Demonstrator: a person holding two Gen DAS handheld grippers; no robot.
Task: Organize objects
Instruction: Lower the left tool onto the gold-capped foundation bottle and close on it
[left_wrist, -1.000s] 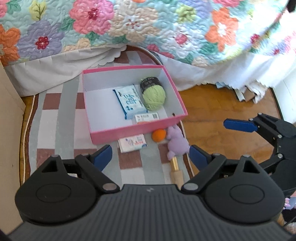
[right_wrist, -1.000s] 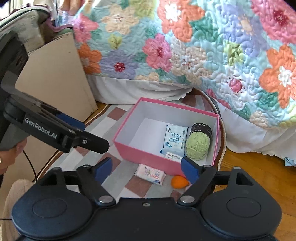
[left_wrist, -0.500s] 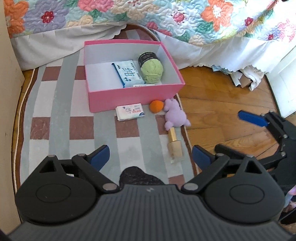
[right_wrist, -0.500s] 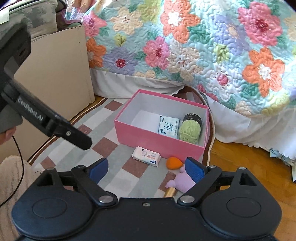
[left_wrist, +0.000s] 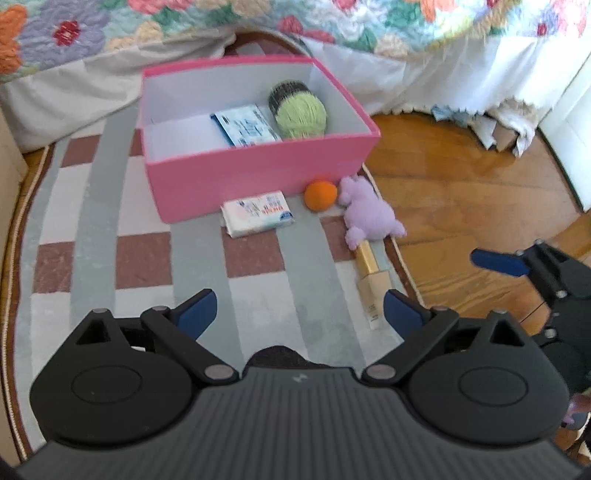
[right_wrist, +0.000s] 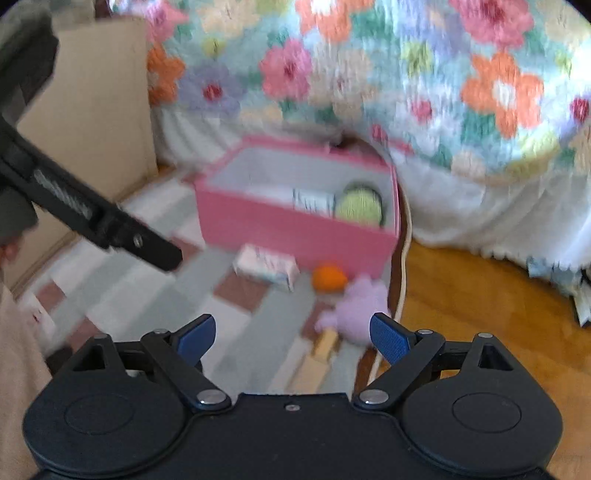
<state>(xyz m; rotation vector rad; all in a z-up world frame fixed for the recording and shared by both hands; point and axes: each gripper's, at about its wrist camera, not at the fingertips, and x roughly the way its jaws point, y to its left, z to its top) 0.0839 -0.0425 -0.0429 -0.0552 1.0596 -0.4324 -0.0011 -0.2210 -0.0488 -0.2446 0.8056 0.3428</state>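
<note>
A pink box (left_wrist: 258, 173) stands on a checked rug (left_wrist: 140, 258) and holds a green yarn ball (left_wrist: 301, 114) and a blue-white packet (left_wrist: 245, 125). In front of it lie a white tissue pack (left_wrist: 258, 212), an orange ball (left_wrist: 320, 191), a purple plush toy (left_wrist: 369, 216) and a gold bottle (left_wrist: 371, 280). My left gripper (left_wrist: 299, 310) hangs open over the rug, short of the tissue pack. My right gripper (right_wrist: 291, 332) is open and empty, with the plush toy (right_wrist: 354, 306) and the bottle (right_wrist: 317, 358) just beyond its fingertips.
A flowered quilt (right_wrist: 369, 74) with a white skirt hangs behind the box. A cardboard panel (right_wrist: 96, 110) stands at the left. Wooden floor (left_wrist: 461, 192) lies right of the rug, with crumpled paper (left_wrist: 491, 125) by the bed skirt.
Both grippers have come down and closer to the rug, so the box and the loose objects look larger. Their jaws stand slightly wider than a second ago.
</note>
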